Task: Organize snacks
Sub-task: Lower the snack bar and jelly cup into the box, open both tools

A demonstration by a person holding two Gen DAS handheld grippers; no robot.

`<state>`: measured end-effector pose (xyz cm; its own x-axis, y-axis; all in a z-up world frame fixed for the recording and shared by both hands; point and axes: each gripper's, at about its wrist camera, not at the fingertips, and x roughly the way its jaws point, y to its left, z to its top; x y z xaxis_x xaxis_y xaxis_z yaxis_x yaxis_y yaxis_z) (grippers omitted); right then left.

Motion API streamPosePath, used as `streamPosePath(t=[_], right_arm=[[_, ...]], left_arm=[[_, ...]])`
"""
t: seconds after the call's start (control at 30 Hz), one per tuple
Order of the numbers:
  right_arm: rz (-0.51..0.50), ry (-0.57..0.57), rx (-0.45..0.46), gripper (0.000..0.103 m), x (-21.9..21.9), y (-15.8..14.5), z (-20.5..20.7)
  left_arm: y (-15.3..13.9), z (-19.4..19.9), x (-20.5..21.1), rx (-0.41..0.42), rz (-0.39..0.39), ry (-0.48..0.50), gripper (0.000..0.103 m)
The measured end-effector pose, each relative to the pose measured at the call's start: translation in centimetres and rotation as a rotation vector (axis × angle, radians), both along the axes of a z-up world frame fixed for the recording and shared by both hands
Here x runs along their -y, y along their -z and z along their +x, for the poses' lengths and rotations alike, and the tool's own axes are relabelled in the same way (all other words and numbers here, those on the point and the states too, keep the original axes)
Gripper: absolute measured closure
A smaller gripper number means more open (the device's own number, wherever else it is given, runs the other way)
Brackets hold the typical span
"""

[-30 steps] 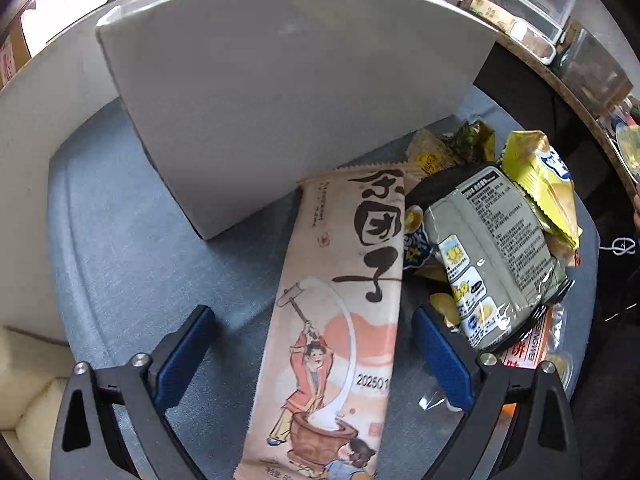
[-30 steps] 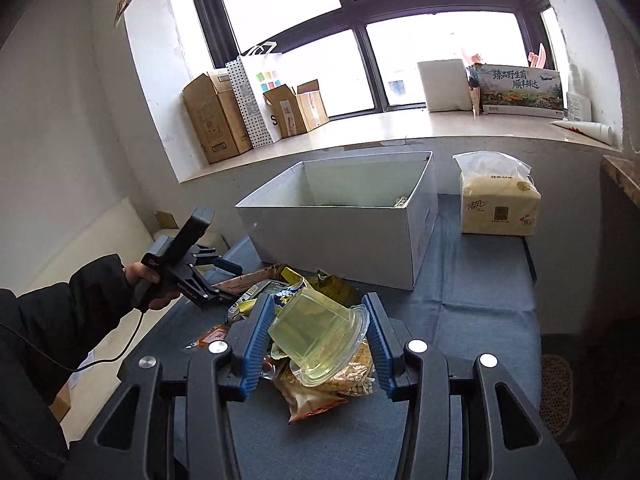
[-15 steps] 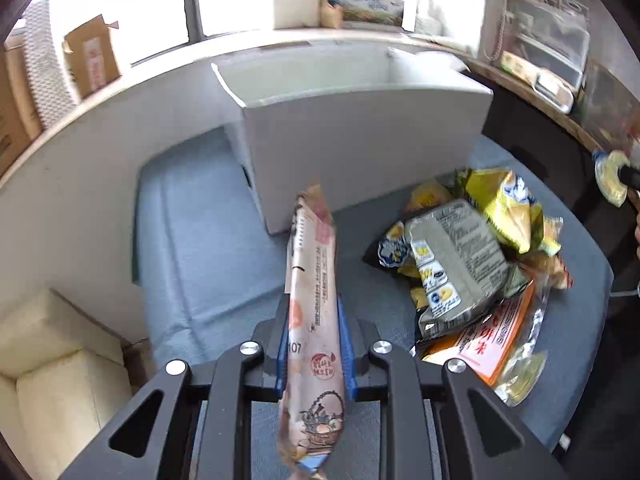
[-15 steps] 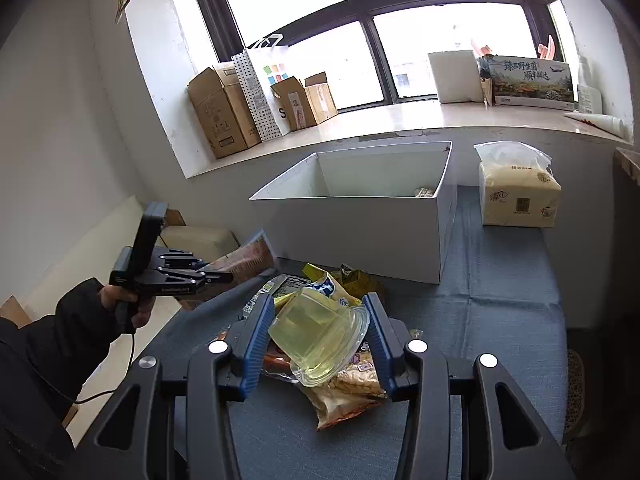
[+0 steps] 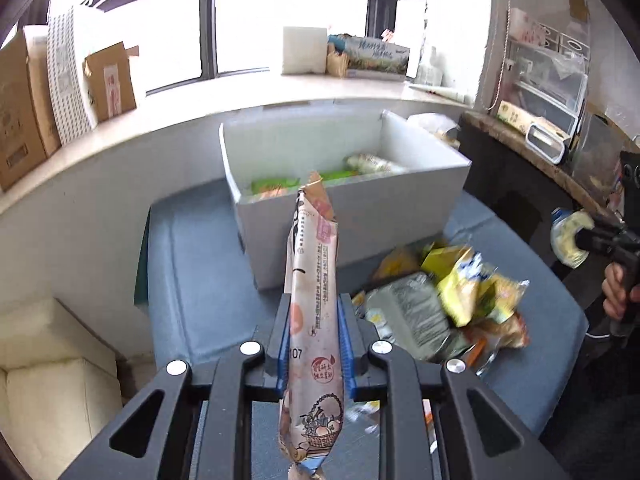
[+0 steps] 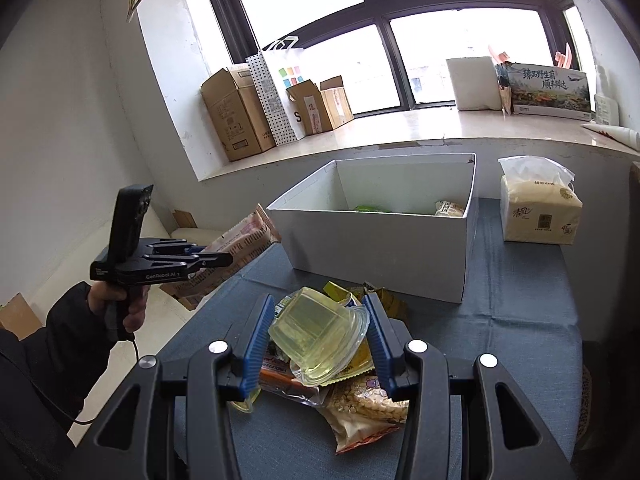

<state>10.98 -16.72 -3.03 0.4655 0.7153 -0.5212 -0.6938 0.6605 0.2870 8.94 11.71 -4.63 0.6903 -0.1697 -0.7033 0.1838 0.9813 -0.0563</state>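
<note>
Pink snack packet, now lifted off table, pinched in left claw.

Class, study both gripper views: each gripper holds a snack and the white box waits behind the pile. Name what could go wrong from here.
1. The left gripper pinches the long pink paper snack packet low down, so its tall free end may flop or catch the white cardboard box wall.
2. The right gripper clamps the clear plastic jelly cup, tilted; the smooth cup could slip onto the loose pile of snack bags.
</note>
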Motion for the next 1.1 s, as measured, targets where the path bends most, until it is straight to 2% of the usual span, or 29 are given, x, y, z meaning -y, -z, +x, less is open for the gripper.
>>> streamPosePath(t=[0.17,0.23,0.37,0.5,0.57,0.7,0.83,0.87,0.9,0.93,0.97,1.0,1.07,1.1], right_arm=[[-0.021,0.013,0.041,0.053,-1.4,-2.0,1.8],[-0.025,0.020,0.065,0.053,-2.1,-3.0,2.9],[-0.035,0.032,0.119,0.053,-3.8,-5.3,5.8],[-0.064,0.072,0.127,0.053,-6.0,-6.6,10.5],[-0.076,0.091,0.099,0.053,-6.9,-6.4,13.2],[-0.133,0.143,0.029,0.053,-8.8,-4.5,18.1],[-0.181,0.180,-0.030,0.053,-9.7,-2.0,20.7],[-0.189,0.190,-0.032,0.053,-9.8,-1.6,21.1],[-0.195,0.199,-0.035,0.052,-9.8,-1.2,21.3],[-0.199,0.195,-0.049,0.036,-10.0,-0.8,21.7],[-0.211,0.201,-0.074,0.009,-10.0,-0.5,22.0],[-0.209,0.226,-0.084,0.004,-9.8,-0.3,22.1],[-0.171,0.236,-0.073,0.002,-9.1,-0.5,21.9],[-0.162,0.233,-0.078,0.002,-8.8,-0.6,21.8]], left_arm=[[-5.0,3.3,2.1,0.047,0.010,-0.037,0.080],[-6.2,5.0,2.8,0.068,0.028,-0.081,0.080],[-7.6,9.2,3.3,0.083,-0.013,-0.132,0.080],[-7.7,13.4,3.3,0.074,-0.049,-0.209,0.080],[-7.1,15.3,3.5,0.066,-0.054,-0.226,0.080],[-5.0,18.9,3.1,0.020,-0.052,-0.262,0.080],[-2.9,21.3,2.2,-0.015,-0.009,-0.301,0.079],[-2.5,21.6,1.7,-0.020,0.000,-0.321,0.073],[-2.2,21.8,1.3,-0.038,0.000,-0.327,0.055],[-1.9,22.0,0.8,-0.054,-0.015,-0.327,0.046],[-1.9,21.7,0.4,-0.052,-0.033,-0.327,0.033],[-2.0,21.2,0.2,-0.043,-0.041,-0.314,0.024],[-2.3,20.1,0.2,-0.021,-0.016,-0.304,0.012],[-2.5,19.5,0.3,-0.012,-0.005,-0.298,0.010]])
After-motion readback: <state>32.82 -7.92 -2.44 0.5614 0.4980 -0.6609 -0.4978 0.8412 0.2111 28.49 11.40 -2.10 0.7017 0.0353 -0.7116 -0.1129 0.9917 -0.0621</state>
